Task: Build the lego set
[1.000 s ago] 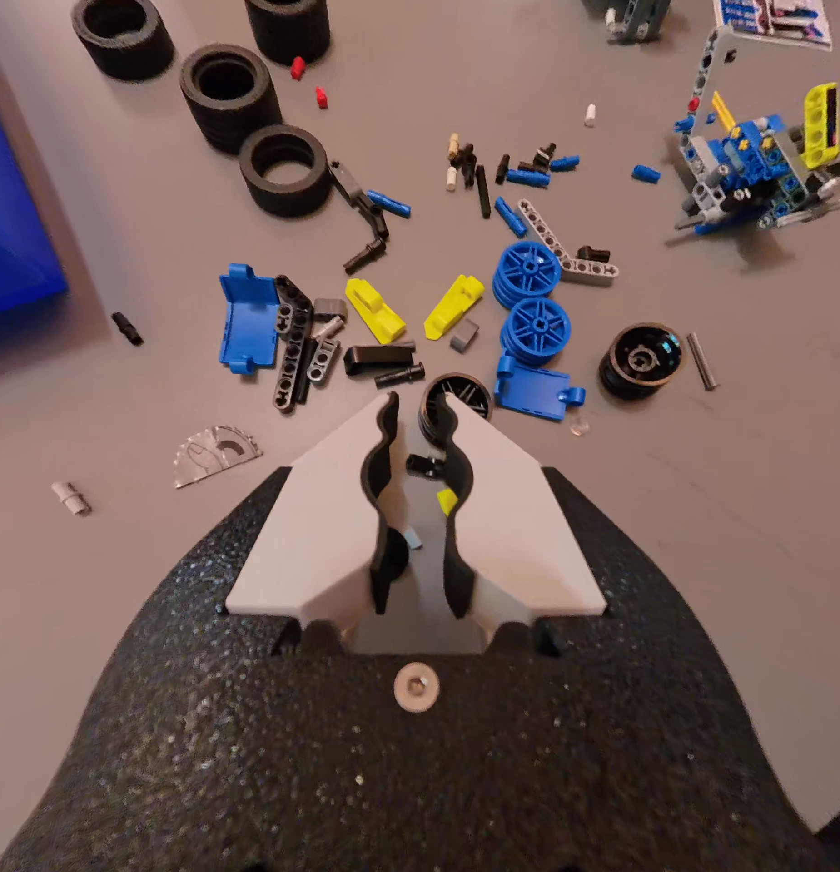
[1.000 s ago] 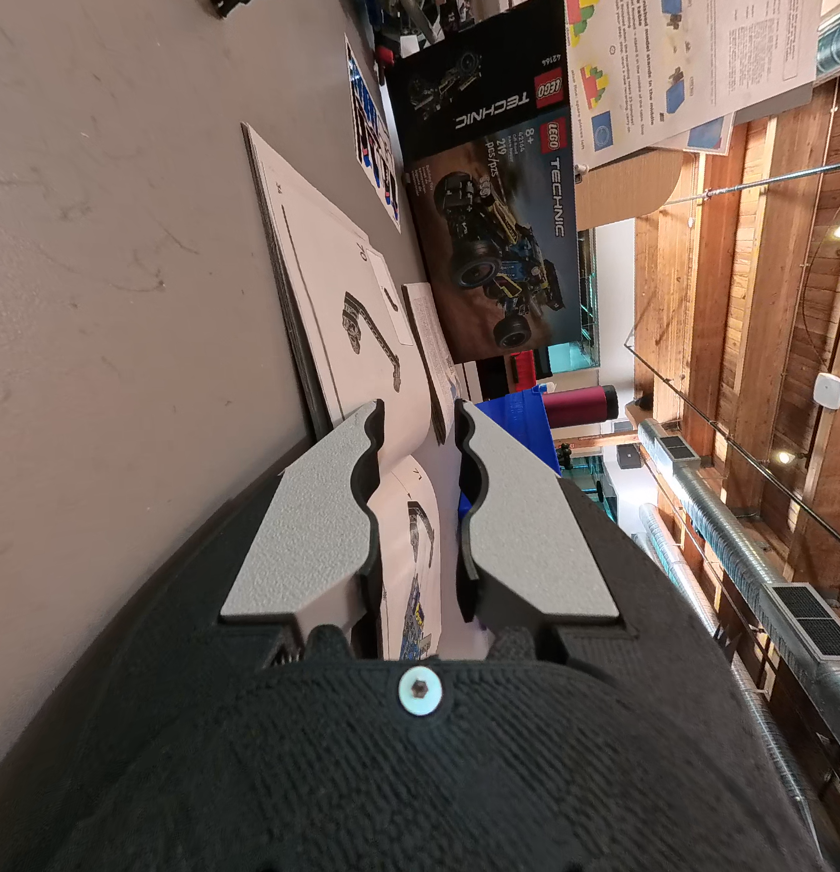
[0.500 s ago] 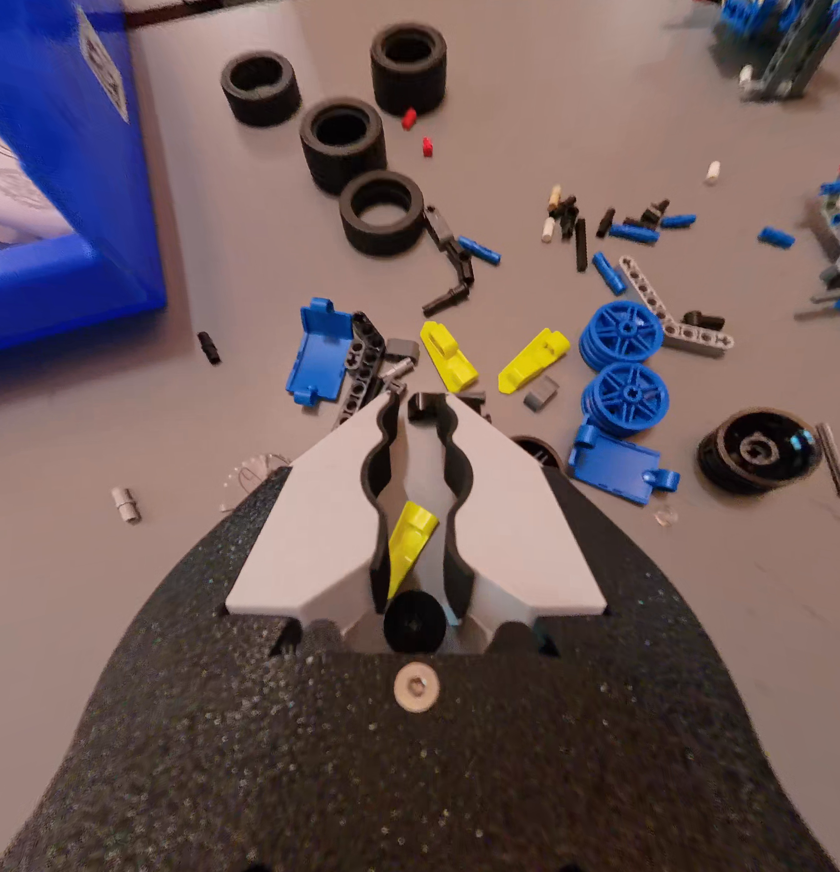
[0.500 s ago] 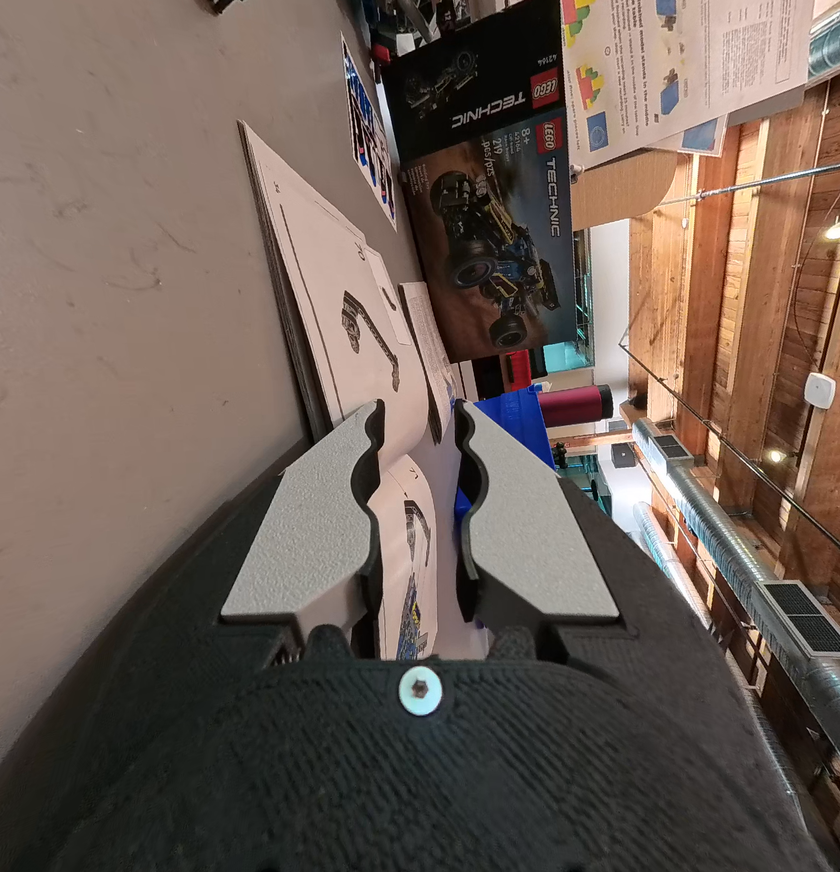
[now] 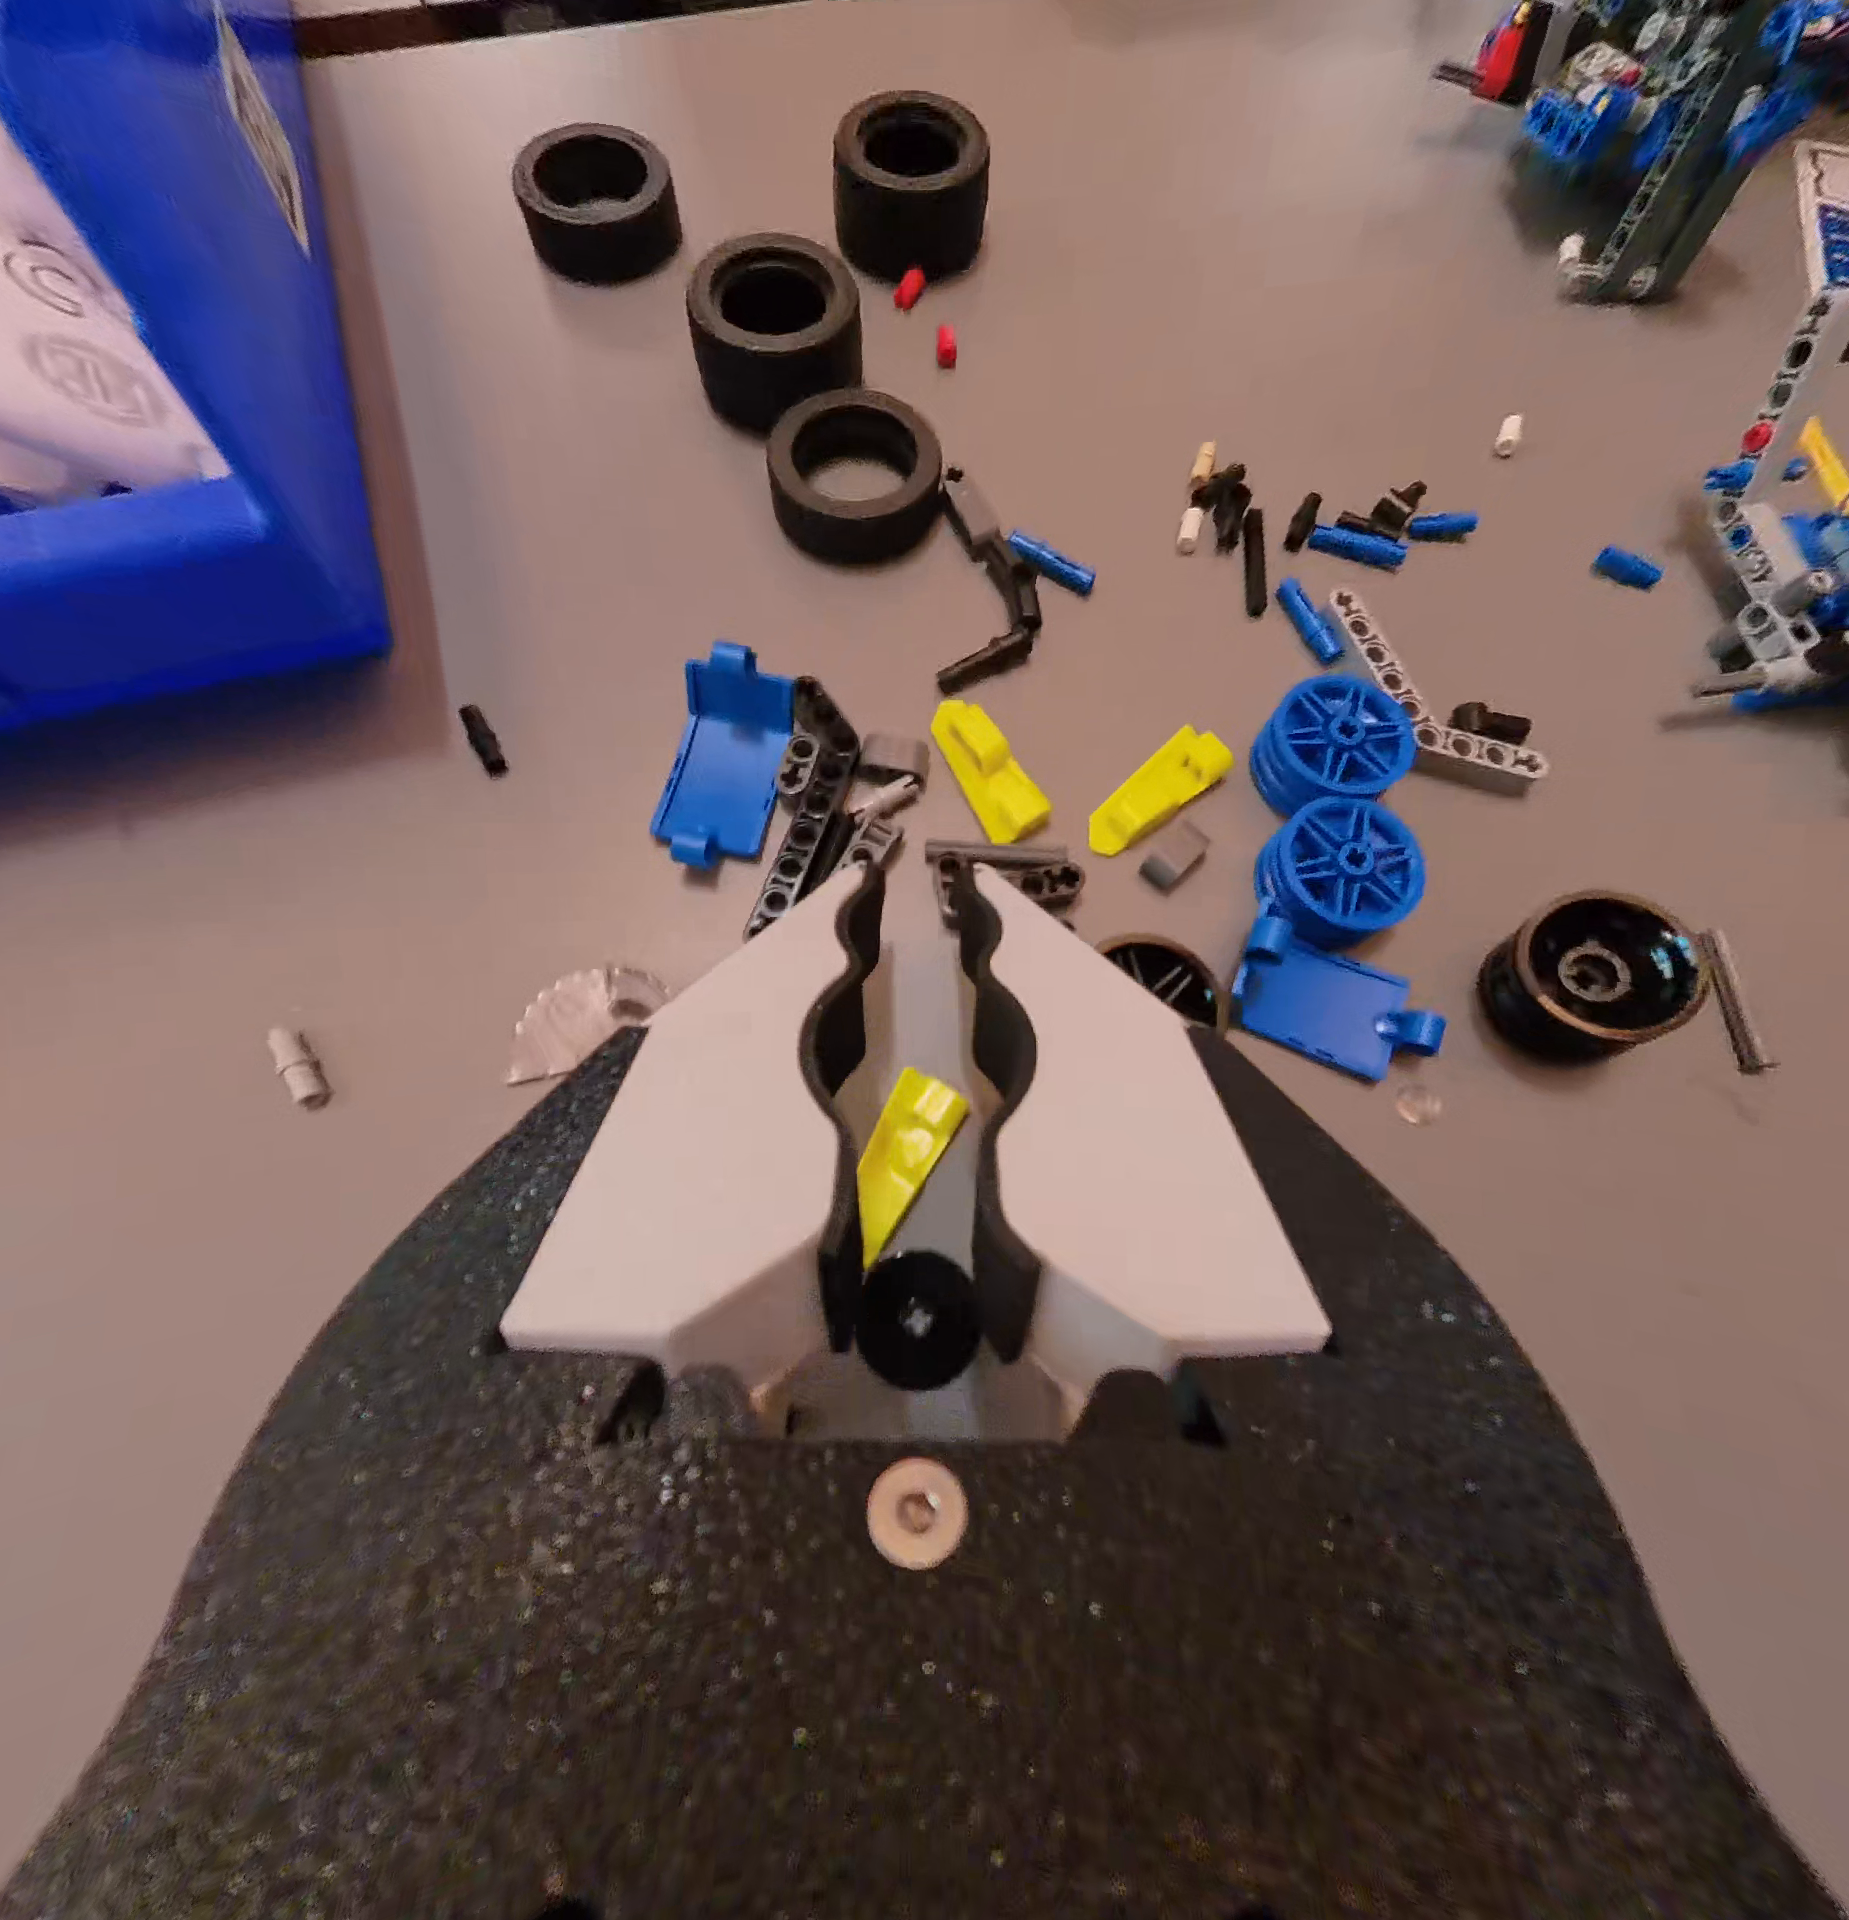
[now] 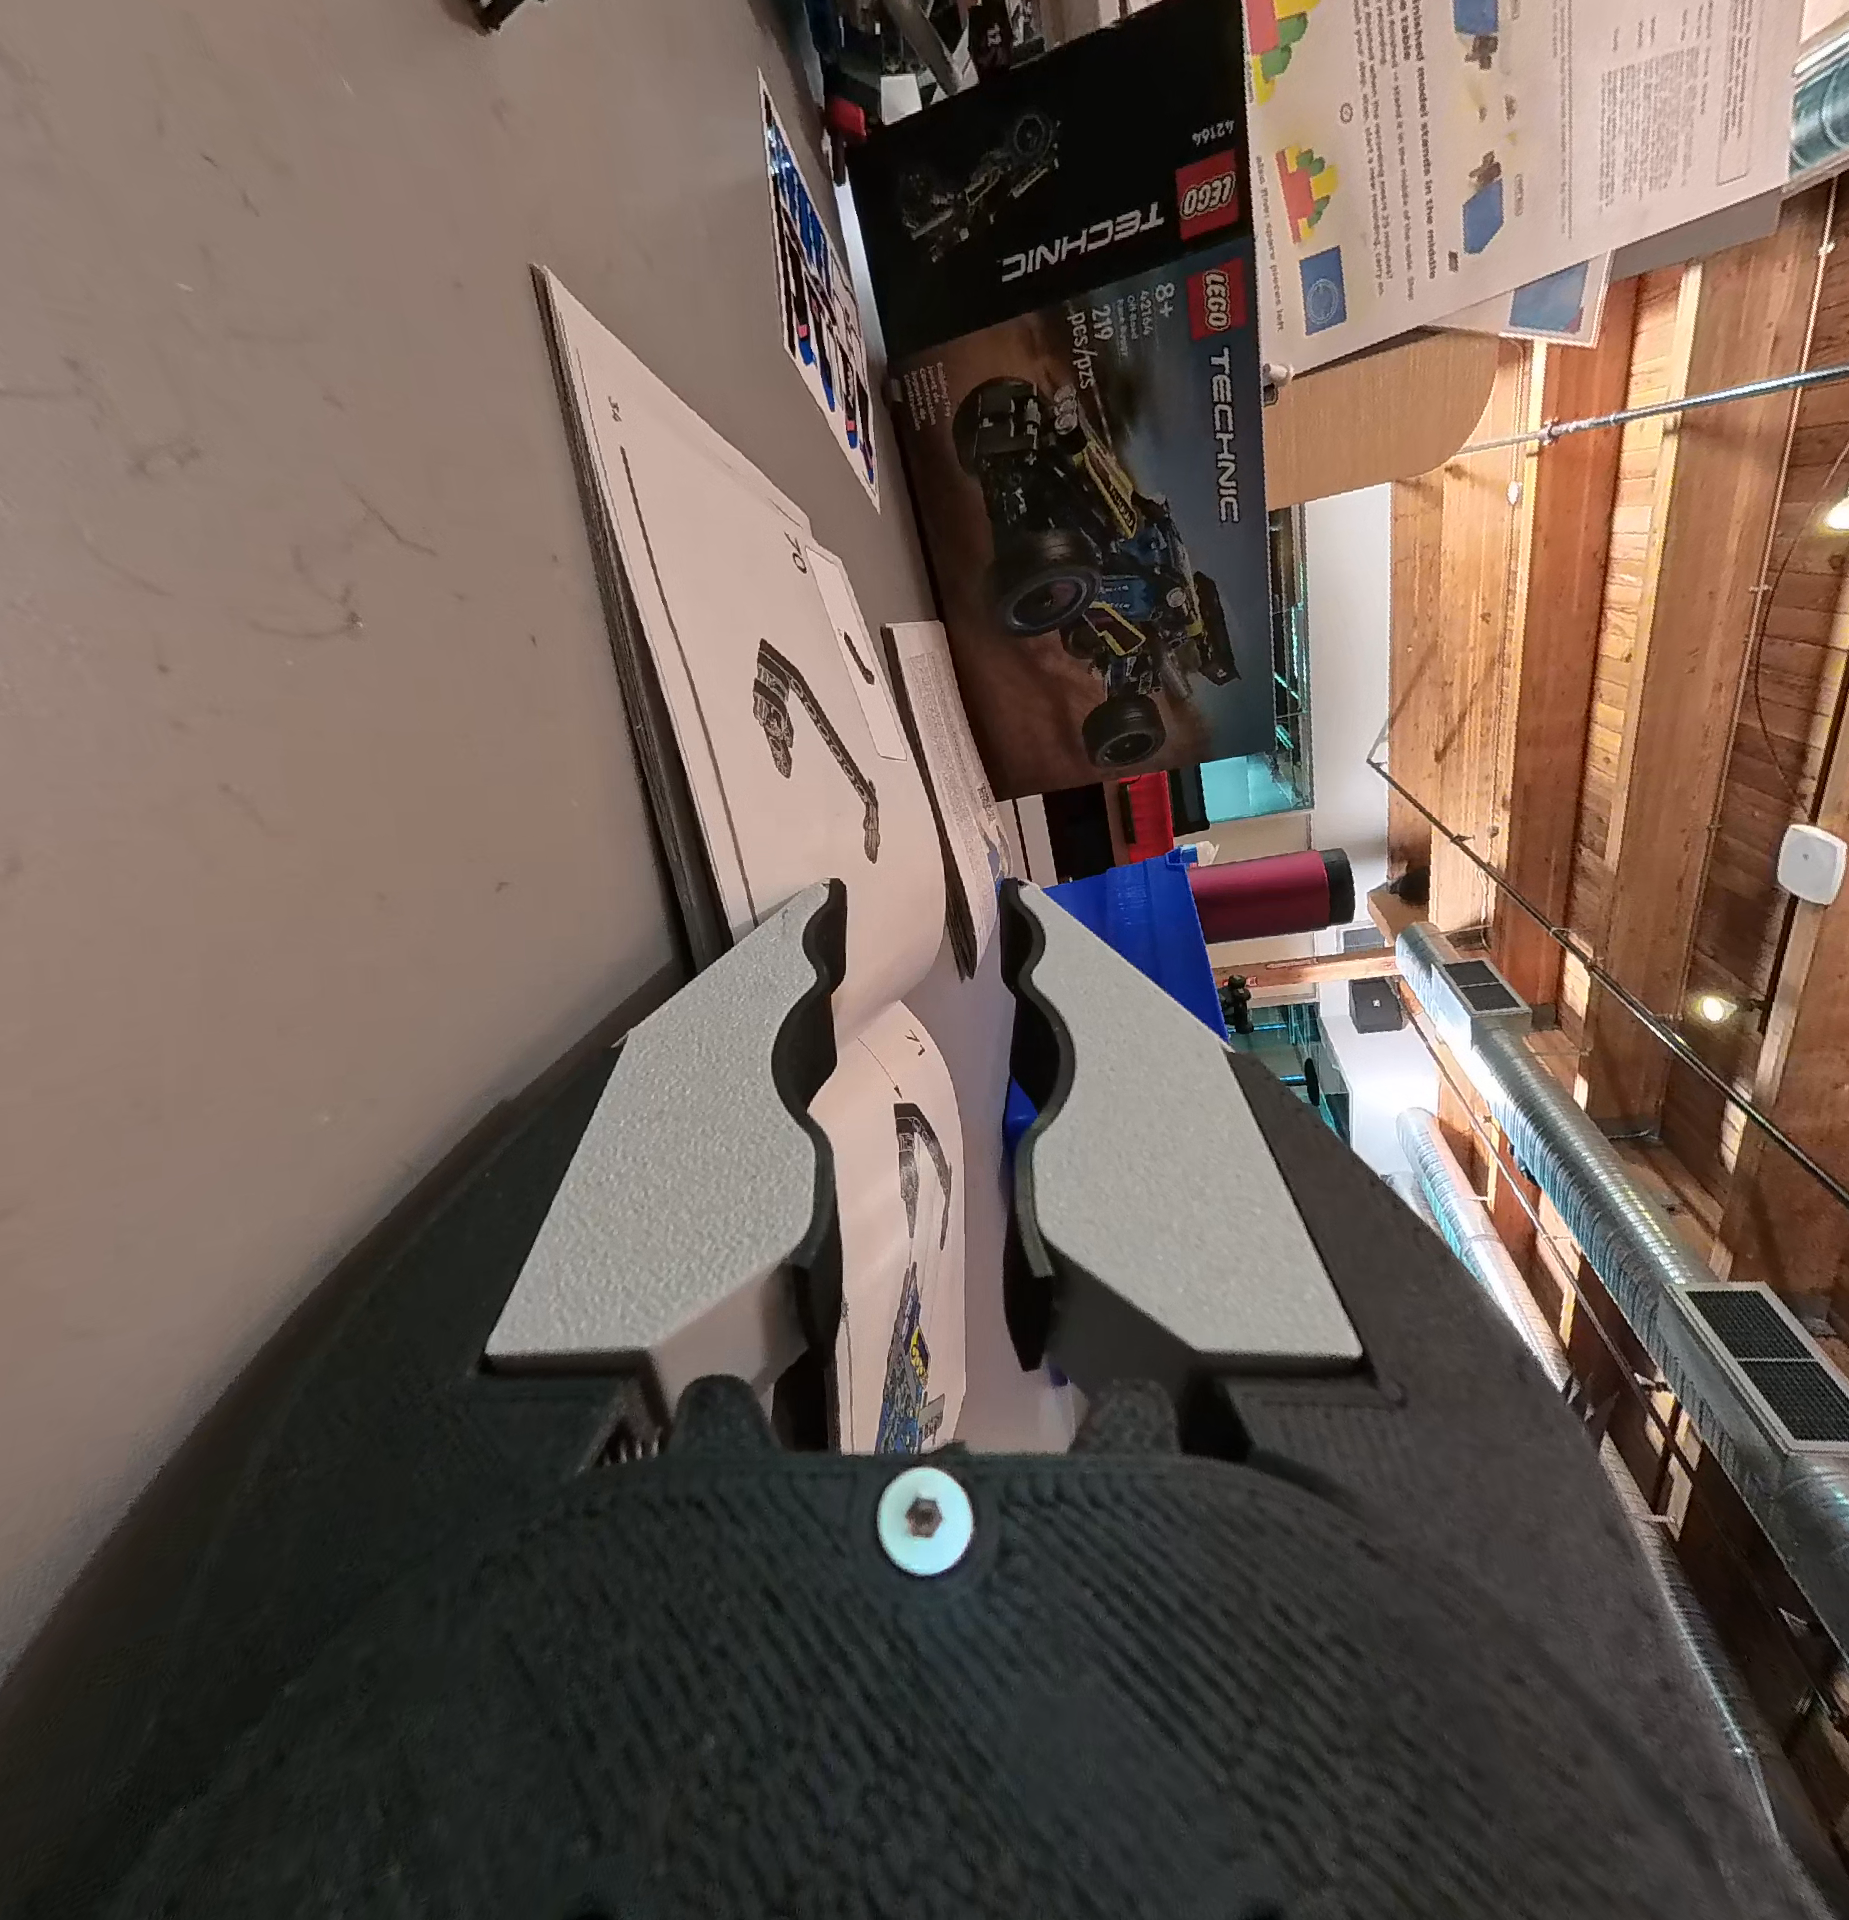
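My left gripper (image 5: 922, 894) hovers open over a scatter of building-set parts on the grey table (image 5: 484, 1039). Its tips are just short of a dark grey connector (image 5: 1013, 868) and black beams (image 5: 811, 821). A small yellow wedge (image 5: 909, 1153) and a black round part (image 5: 915, 1320) show on the table in the gap between the fingers, and the pads do not press on them. A black rim (image 5: 1164, 977) lies just right of the right finger. My right gripper (image 6: 920, 904) lies on its side, open and empty, pointing at an open instruction booklet (image 6: 754, 623).
Black tyres (image 5: 852, 473), blue wheels (image 5: 1335, 743), yellow panels (image 5: 987, 774), blue panels (image 5: 722, 764), another black rim (image 5: 1590, 977) and small pins lie ahead. A blue bin (image 5: 172, 582) stands at left and a part-built model (image 5: 1793, 561) at right. A set box (image 6: 1086, 468) stands behind the booklet.
My left gripper drew back and to the left, off the black rim that was at its tips. The blue bin came into view. Its jaws stayed open. The right gripper barely moved.
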